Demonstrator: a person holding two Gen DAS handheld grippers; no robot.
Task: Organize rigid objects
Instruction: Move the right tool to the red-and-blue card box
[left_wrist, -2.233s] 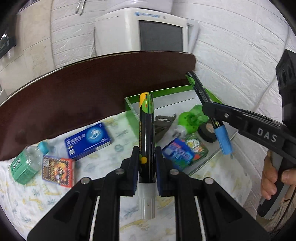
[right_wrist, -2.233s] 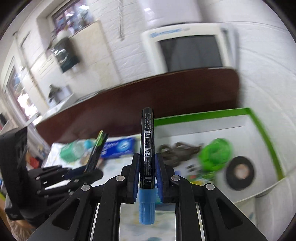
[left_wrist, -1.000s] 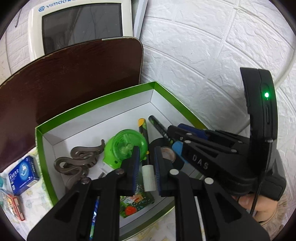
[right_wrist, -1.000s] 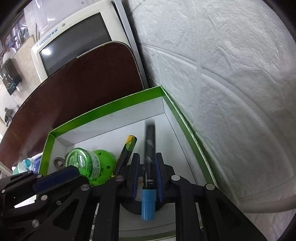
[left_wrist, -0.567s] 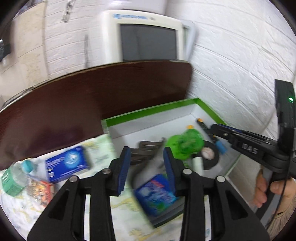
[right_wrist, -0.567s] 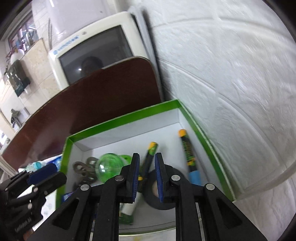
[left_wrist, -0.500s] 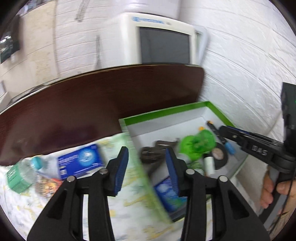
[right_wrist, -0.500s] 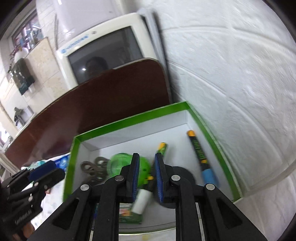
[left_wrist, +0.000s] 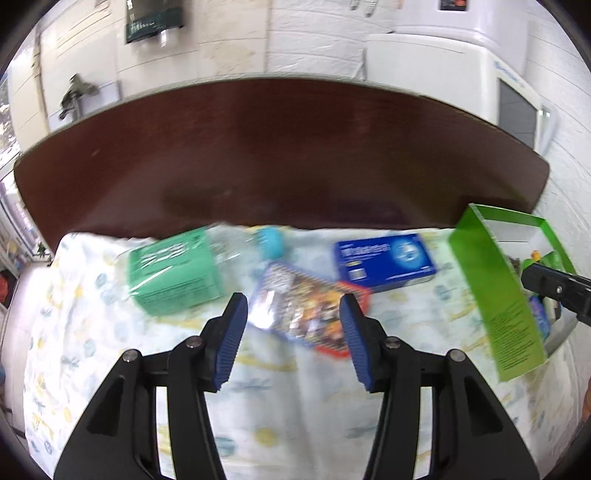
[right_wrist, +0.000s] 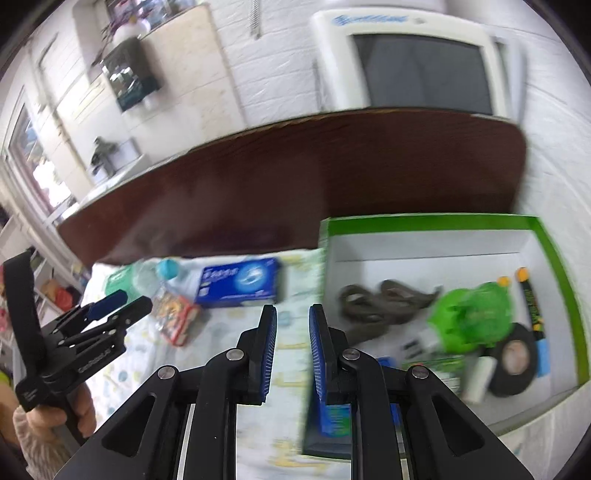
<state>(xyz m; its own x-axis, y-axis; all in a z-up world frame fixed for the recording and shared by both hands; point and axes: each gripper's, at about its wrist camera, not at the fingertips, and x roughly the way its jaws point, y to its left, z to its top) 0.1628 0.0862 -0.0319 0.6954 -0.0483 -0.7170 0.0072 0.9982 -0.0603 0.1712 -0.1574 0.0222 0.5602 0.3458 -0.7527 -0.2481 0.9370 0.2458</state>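
My left gripper (left_wrist: 291, 314) hangs over the patterned cloth, its jaws opening with nothing between them. Just beyond it lies a colourful card pack (left_wrist: 310, 317). A green-labelled water bottle (left_wrist: 173, 269) is to its left and a blue box (left_wrist: 384, 258) to its right. My right gripper (right_wrist: 291, 332) is shut and empty near the left wall of the green box (right_wrist: 424, 221). In that box lie a green ball (right_wrist: 476, 314), a black tape roll (right_wrist: 517, 354), two markers (right_wrist: 532, 299) and brown hooks (right_wrist: 384, 299). The left gripper (right_wrist: 122, 301) shows at the far left of the right wrist view, held by a hand (right_wrist: 48, 424).
A dark brown board (left_wrist: 280, 155) stands along the back of the cloth. Behind it is a white monitor (right_wrist: 417, 62), and a white brick wall (right_wrist: 554, 155) runs along the right of the green box. The right gripper's tip (left_wrist: 554, 291) reaches in over the green box (left_wrist: 495, 295).
Both grippers have let go of their markers, which now lie in the green box. Both have swung left away from it, and the left jaws have opened wide.
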